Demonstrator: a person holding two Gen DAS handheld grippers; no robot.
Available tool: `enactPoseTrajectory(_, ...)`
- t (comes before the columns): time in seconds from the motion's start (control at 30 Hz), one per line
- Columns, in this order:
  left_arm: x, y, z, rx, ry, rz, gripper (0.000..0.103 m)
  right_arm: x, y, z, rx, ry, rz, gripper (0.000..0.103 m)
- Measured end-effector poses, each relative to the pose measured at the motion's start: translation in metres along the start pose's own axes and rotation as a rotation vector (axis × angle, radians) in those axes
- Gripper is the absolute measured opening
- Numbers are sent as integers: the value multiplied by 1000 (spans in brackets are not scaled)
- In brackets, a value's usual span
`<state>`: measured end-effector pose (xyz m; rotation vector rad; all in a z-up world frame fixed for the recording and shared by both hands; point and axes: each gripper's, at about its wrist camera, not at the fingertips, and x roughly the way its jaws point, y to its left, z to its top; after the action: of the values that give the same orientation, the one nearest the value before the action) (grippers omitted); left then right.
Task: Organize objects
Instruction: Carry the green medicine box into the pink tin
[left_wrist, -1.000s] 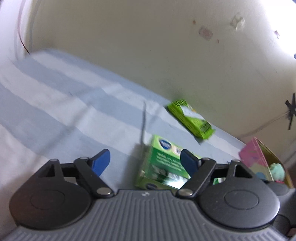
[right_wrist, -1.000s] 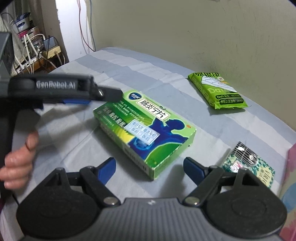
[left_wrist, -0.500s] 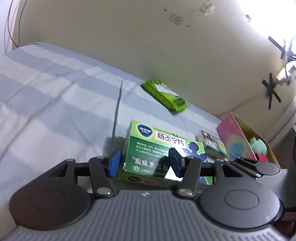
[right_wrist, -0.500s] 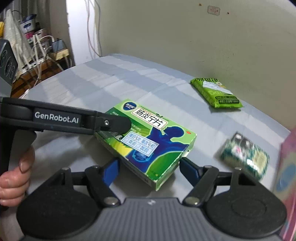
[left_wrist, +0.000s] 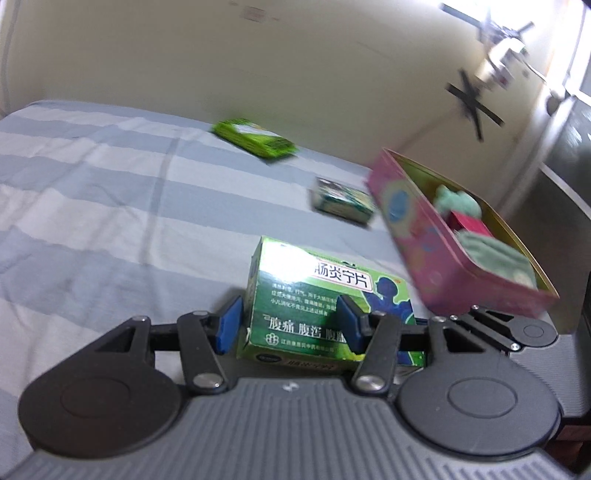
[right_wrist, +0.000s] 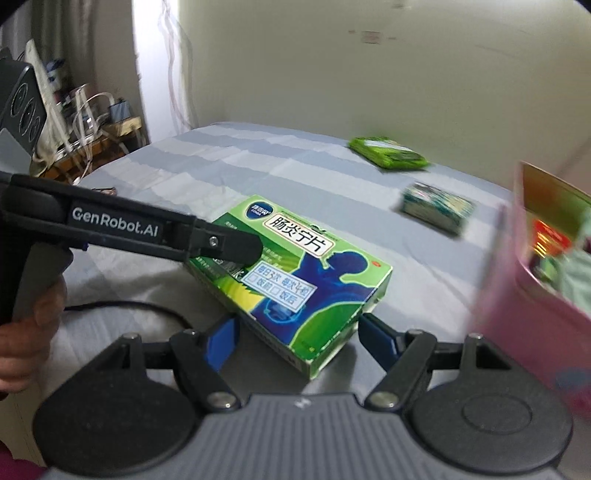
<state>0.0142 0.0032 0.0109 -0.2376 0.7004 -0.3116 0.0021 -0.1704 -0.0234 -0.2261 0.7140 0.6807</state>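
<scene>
While both hand-held grippers are carrying it, the green cardboard medicine box (left_wrist: 325, 314) is nearing the pink tin (left_wrist: 436, 258) over the striped bed (left_wrist: 92, 206); left hand-held gripper (left_wrist: 288, 325) and right hand-held gripper (right_wrist: 295, 336), jaws just closed in, are each grasping 1 end.

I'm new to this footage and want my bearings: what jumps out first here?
A bright green medicine box sits mid-bed on the striped sheet, gripped at opposite ends by the left gripper and right gripper. To its right stands an open pink tin holding soft green items, with a green wipes pack near the wall.
</scene>
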Motion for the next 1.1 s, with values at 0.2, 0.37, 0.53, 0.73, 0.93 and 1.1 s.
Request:
enactPoseTrajectory(0.2, 15, -48, -10, 104, 44, -68, 58, -33, -19, -30, 62, -22, -81, 73)
enactPoseTrajectory(0.37, 11, -89, -4, 201, 20, -124, 58, -70, -38, -40, 93, -96, -146, 73)
enactPoseTrajectory(0.53, 6, -132, 26, 282, -72, -159, 58, -104, -67, -18, 78, -203, -212, 73)
enactPoseTrajectory(0.73, 40, -165, 65, 281, -104, -168, 58, -110, -116, 22, 45, -210, -248, 73)
enactPoseTrajectory(0.93, 94, -200, 86, 297, -80, -142, 58, -85, -186, 41, 102, -115, -235, 73)
enactPoseTrajectory(1.1, 132, -208, 98, 298, -53, -73, 58, -64, -225, 54, 112, -107, -320, 74)
